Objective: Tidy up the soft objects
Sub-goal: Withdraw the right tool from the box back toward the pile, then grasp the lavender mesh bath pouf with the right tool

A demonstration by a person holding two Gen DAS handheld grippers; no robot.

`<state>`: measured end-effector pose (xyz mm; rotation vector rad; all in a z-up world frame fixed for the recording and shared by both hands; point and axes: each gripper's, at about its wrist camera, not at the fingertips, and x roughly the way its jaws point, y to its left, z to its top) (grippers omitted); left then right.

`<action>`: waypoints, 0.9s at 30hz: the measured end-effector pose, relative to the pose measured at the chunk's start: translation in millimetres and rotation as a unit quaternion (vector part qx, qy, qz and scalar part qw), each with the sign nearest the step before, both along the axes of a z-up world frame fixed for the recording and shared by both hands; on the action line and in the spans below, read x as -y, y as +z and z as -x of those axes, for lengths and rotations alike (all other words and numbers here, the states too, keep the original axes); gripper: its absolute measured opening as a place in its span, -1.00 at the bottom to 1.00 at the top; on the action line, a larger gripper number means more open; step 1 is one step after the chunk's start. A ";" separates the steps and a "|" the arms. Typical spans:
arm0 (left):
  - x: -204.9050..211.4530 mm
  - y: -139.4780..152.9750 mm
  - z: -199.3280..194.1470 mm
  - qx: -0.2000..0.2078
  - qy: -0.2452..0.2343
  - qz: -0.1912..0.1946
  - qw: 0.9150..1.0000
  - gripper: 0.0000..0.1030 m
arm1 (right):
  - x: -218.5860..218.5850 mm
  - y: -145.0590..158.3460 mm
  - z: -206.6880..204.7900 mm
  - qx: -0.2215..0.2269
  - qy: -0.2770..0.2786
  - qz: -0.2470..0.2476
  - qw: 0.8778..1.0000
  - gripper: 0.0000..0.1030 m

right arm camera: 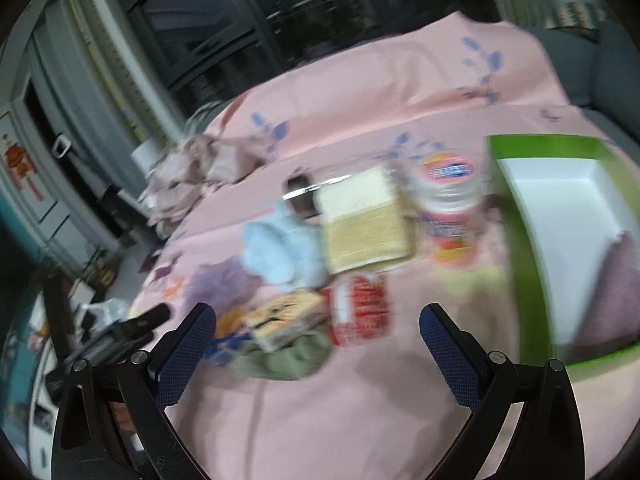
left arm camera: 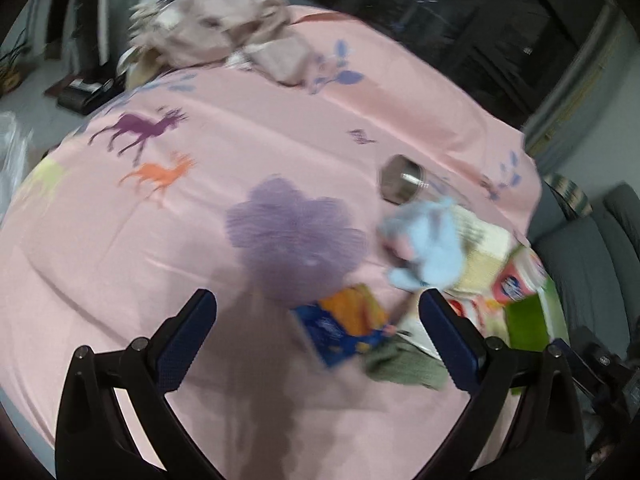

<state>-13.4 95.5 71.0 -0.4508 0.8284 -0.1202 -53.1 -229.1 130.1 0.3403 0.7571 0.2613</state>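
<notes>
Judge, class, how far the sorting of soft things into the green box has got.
Done: one mauve soft item lies in the green box. In hand: nothing; left gripper and right gripper are open. Left: the light blue plush, olive cloth and purple fluffy piece remain on the pink sheet.

No text can be read in either view; motion blur smears every label. A cup (right arm camera: 450, 216) carries a blue oval logo on its lid and pink band, its lettering illegible. A red-and-white packet (right arm camera: 360, 310) shows rows of white marks that do not resolve into words. A blue-and-orange box (left arm camera: 346, 326) bears a pale round emblem, unreadable. A red hanging sign (right arm camera: 20, 168) on a cabinet at the left edge has figures too blurred to make out.
</notes>
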 end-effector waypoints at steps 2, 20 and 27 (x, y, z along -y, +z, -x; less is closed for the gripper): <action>-11.3 -8.4 -6.8 -0.015 0.016 0.006 1.000 0.94 | -18.3 1.8 -11.2 -0.008 0.023 -0.004 1.000 0.98; -19.2 -45.3 -48.1 -0.093 0.033 -0.008 0.995 0.54 | -168.1 -45.8 -137.8 -0.173 0.154 0.046 0.972 0.57; -18.9 -47.5 -49.8 -0.095 0.033 -0.005 0.995 0.51 | -184.5 -77.3 -157.8 -0.218 0.162 0.053 0.961 0.55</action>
